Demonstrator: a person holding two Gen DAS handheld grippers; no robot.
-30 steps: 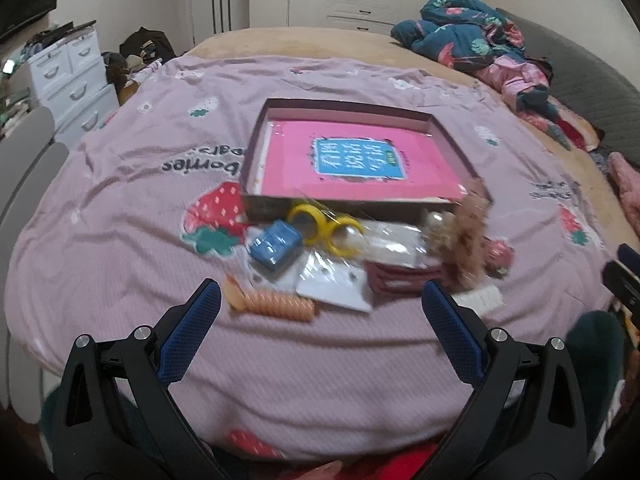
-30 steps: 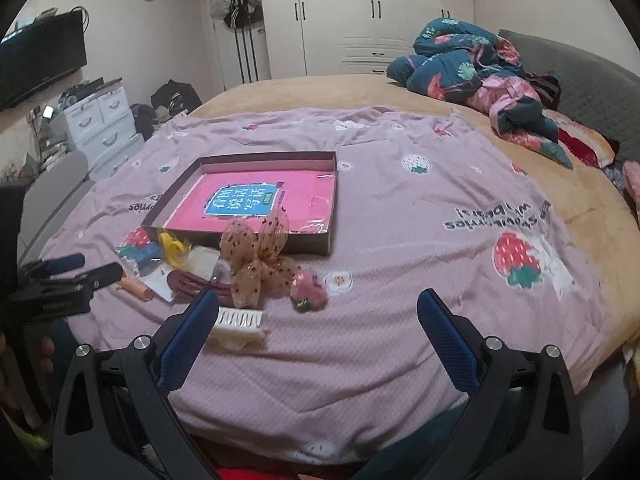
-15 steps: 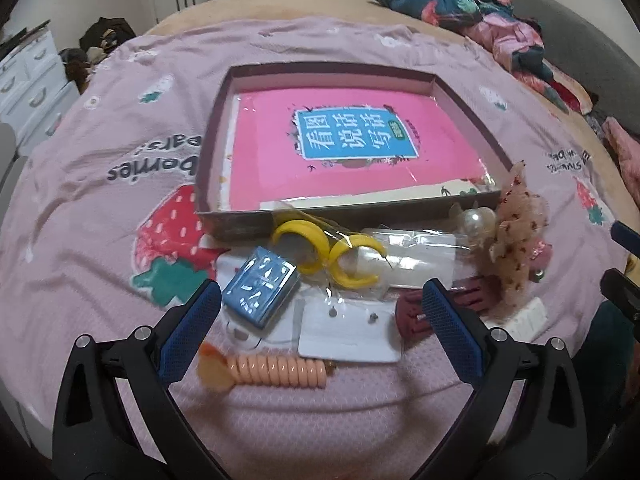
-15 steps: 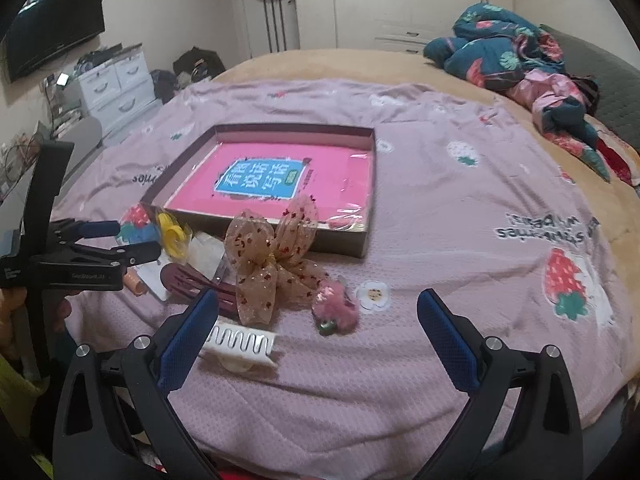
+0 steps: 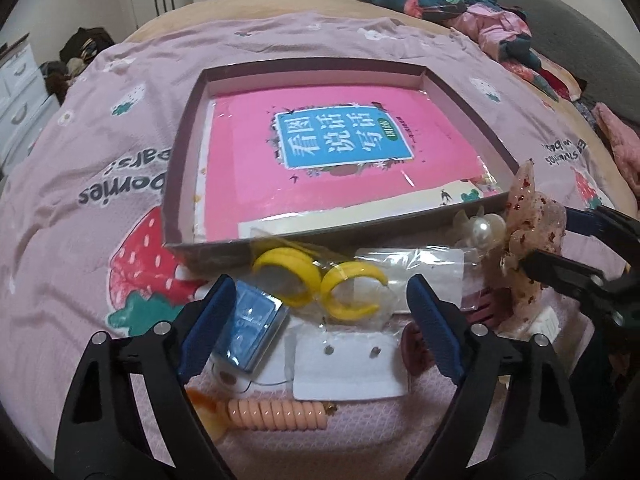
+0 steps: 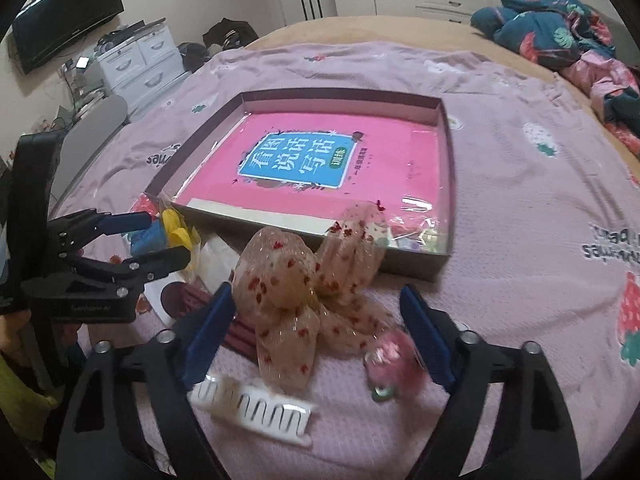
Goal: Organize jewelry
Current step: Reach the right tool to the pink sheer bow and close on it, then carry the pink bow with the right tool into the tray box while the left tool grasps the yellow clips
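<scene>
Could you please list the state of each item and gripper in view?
Box: open, pink book inside.
Yellow earrings: bagged, outside box.
Sheer bow: on bedspread, between the right jaws.
White comb clip: lying flat.
Left gripper: open, jaws just narrowed.
Right gripper: open, jaws just narrowed.

- Pink glossy booklet (image 5: 344, 160) inside the shallow brown cardboard box (image 5: 182, 184): blue label (image 5: 344, 142) with white Chinese characters 看图说话写话; green oval tag reads 训练.
- Pink strawberry-print bedspread (image 5: 80, 152), left of the box: upside-down dark lettering, "bornies" and "ears" legible.
- Same bedspread, right of the box: upside-down lettering, blurred, unreadable.
</scene>
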